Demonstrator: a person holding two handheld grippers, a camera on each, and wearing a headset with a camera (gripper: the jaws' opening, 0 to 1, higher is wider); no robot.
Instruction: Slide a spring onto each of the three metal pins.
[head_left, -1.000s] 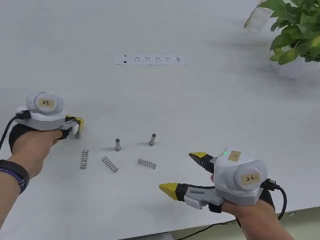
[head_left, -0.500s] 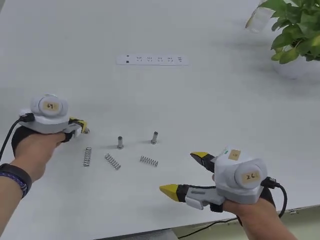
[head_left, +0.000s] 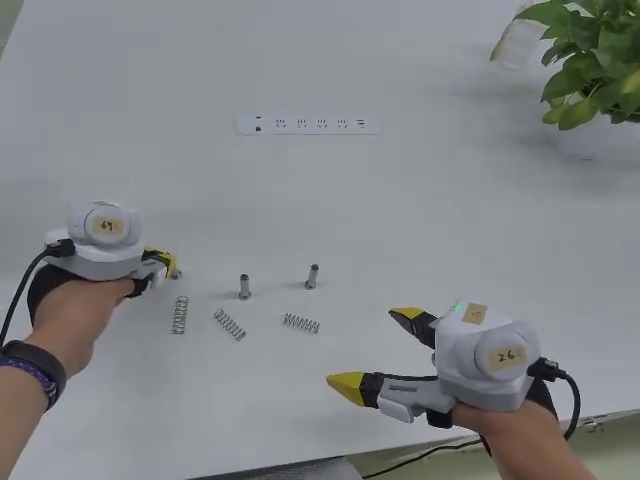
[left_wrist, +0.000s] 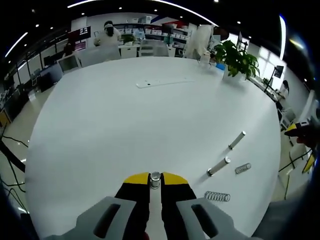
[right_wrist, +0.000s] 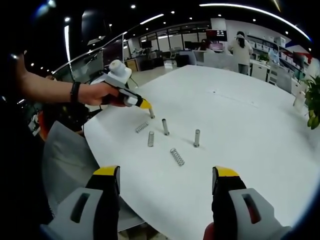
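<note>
My left gripper (head_left: 166, 265) is shut on a metal pin (left_wrist: 155, 178), which stands between its yellow tips; the same gripper (right_wrist: 145, 105) and pin (right_wrist: 151, 113) show at the table's left. Two more pins (head_left: 245, 287) (head_left: 313, 277) stand upright to its right. Three springs (head_left: 180, 314) (head_left: 229, 324) (head_left: 300, 322) lie flat in front of the pins. My right gripper (head_left: 375, 350) hovers open and empty near the table's front edge, right of the springs, with the pins and springs ahead of its jaws (right_wrist: 166, 172).
A white power strip (head_left: 308, 124) lies further back on the white table (head_left: 450, 200). A potted plant (head_left: 590, 60) stands at the back right. A cable (head_left: 420, 455) hangs at the front edge by my right hand.
My left gripper has come slightly nearer and lower with the pin in it. The right gripper has barely moved and stays open.
</note>
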